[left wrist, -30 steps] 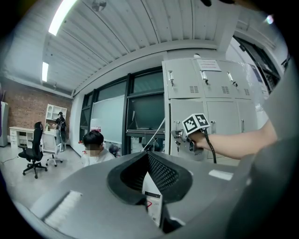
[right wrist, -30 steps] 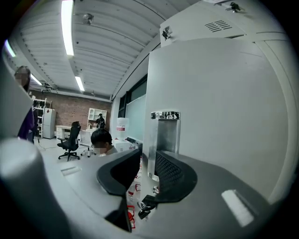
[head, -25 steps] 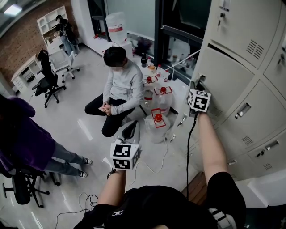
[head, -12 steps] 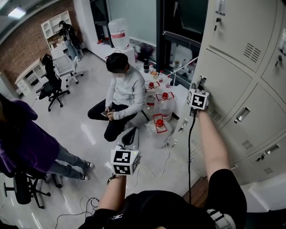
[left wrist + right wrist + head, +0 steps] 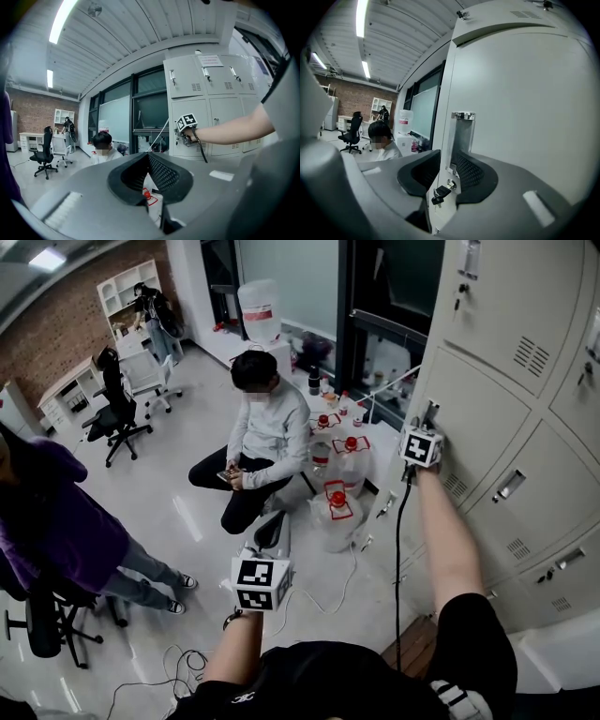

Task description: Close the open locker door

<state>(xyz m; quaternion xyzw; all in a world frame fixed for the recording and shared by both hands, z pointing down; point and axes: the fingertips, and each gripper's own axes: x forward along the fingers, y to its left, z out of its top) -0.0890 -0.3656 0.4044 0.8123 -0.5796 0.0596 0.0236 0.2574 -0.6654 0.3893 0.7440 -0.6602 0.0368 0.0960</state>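
Floor (image 5: 187, 521) is glossy and pale, with a brick wall (image 5: 52, 329) far left. Right gripper (image 5: 447, 176) clamps the smooth grey metal locker door (image 5: 525, 117) by its edge, far right. Left gripper (image 5: 149, 161) is near, jaws together, empty.

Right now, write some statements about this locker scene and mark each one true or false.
1. The right gripper's jaws straddle the locker door's edge. True.
2. The left gripper grips the door too. False: it hangs free, holding nothing.
3. A person in a grey top sits on the floor. True.
4. The water jugs have blue caps. False: their caps are red.
5. The door's lock has no key. False: a key is in it.
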